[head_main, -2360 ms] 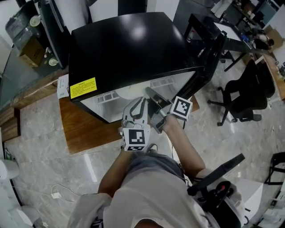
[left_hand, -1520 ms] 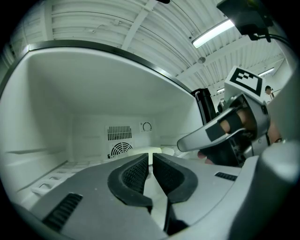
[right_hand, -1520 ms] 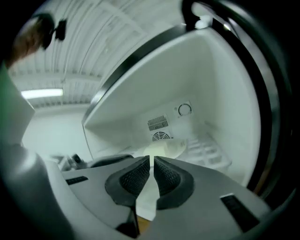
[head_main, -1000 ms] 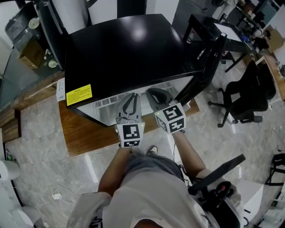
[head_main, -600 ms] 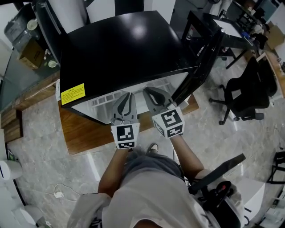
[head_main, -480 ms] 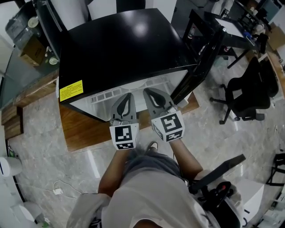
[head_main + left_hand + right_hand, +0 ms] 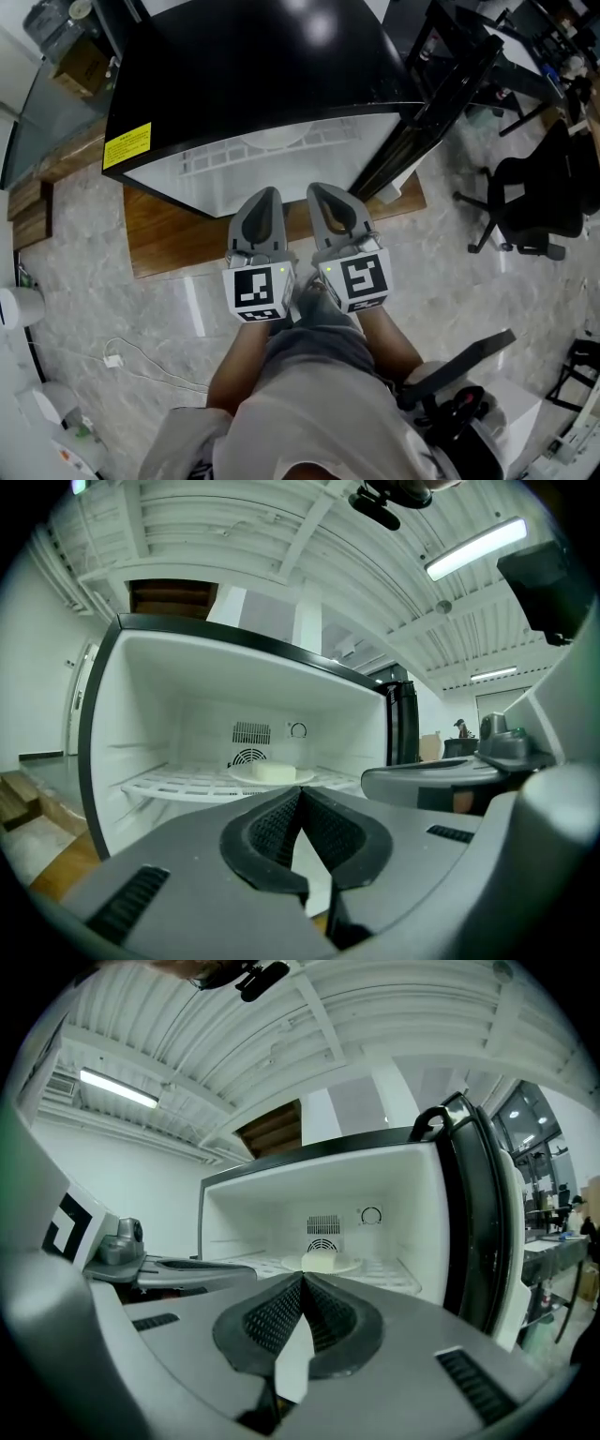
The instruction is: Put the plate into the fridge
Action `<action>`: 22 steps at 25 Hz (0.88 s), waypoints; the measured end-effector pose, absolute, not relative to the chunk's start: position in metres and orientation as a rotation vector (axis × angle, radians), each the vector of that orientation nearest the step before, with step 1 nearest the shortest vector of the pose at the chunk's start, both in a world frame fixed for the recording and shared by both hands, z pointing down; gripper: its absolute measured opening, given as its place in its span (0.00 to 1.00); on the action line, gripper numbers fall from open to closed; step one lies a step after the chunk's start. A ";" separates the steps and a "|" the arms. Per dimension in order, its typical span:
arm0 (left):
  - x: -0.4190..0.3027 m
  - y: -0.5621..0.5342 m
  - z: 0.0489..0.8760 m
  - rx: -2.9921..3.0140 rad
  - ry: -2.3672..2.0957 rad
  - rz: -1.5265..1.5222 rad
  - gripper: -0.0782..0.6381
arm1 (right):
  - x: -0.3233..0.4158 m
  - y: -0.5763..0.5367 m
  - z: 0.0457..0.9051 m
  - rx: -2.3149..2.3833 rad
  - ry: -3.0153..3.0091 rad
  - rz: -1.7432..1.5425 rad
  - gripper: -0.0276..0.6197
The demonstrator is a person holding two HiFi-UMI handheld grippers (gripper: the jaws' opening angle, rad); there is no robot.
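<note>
A white plate (image 7: pixel 270 774) with a pale block on it rests on the wire shelf inside the open black fridge (image 7: pixel 253 75). It also shows in the right gripper view, plate (image 7: pixel 322 1262), in front of the rear vent. Both grippers hang side by side outside the fridge's opening, above the wooden platform. My left gripper (image 7: pixel 265 194) is shut and empty, its pads meeting (image 7: pixel 301 791). The right gripper (image 7: pixel 323 190) is closing its last bit, its jaws meeting (image 7: pixel 303 1277) with nothing between them.
The fridge door (image 7: pixel 422 122) stands open on the right, close beside my right gripper. The fridge sits on a low wooden platform (image 7: pixel 178 234) on a marble floor. A black office chair (image 7: pixel 530 202) stands at the far right.
Both grippers have drawn back out of the fridge's opening toward the person's body. The plate stays behind on the shelf.
</note>
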State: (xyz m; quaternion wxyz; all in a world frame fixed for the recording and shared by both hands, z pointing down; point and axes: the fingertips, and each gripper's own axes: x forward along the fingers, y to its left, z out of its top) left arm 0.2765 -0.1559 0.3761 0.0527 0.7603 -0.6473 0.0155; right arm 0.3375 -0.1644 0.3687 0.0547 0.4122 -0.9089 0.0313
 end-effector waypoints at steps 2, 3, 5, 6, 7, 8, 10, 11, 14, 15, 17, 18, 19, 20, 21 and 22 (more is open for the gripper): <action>0.281 -0.150 0.376 2.303 -1.974 0.047 0.13 | 0.343 -0.160 0.370 1.258 -2.757 0.101 0.07; 0.284 -0.147 0.377 2.302 -1.973 0.047 0.13 | 0.346 -0.158 0.370 1.261 -2.755 0.103 0.07; 0.288 -0.141 0.377 2.304 -1.966 0.043 0.13 | 0.350 -0.153 0.368 1.268 -2.748 0.094 0.07; 0.289 -0.139 0.376 2.306 -1.963 0.038 0.13 | 0.351 -0.150 0.366 1.274 -2.744 0.085 0.07; 0.290 -0.137 0.375 2.309 -1.961 0.032 0.13 | 0.352 -0.148 0.364 1.281 -2.739 0.077 0.07; 0.290 -0.135 0.373 2.312 -1.960 0.026 0.13 | 0.352 -0.146 0.362 1.289 -2.734 0.071 0.07; 0.291 -0.129 0.368 2.323 -1.959 0.019 0.13 | 0.353 -0.138 0.359 1.302 -2.725 0.064 0.07; 0.292 -0.124 0.365 2.329 -1.956 0.016 0.13 | 0.353 -0.133 0.357 1.309 -2.723 0.063 0.07; 0.294 -0.105 0.358 2.338 -1.931 0.002 0.13 | 0.353 -0.114 0.348 1.335 -2.717 0.056 0.07; 0.295 -0.097 0.356 2.340 -1.921 -0.003 0.13 | 0.354 -0.106 0.345 1.345 -2.712 0.054 0.07; 0.297 -0.077 0.352 2.354 -1.914 0.003 0.13 | 0.358 -0.085 0.341 1.364 -2.701 0.052 0.07; 0.299 -0.066 0.351 2.362 -1.912 0.010 0.13 | 0.360 -0.073 0.340 1.374 -2.695 0.054 0.07; 0.300 -0.055 0.350 2.368 -1.906 0.013 0.13 | 0.362 -0.062 0.339 1.382 -2.690 0.058 0.07; 0.301 -0.043 0.348 2.372 -1.898 0.015 0.13 | 0.363 -0.050 0.338 1.389 -2.686 0.064 0.07; 0.302 -0.031 0.346 2.375 -1.890 0.017 0.13 | 0.364 -0.037 0.337 1.395 -2.684 0.070 0.07; 0.303 -0.019 0.344 2.377 -1.882 0.018 0.13 | 0.364 -0.025 0.335 1.401 -2.681 0.076 0.07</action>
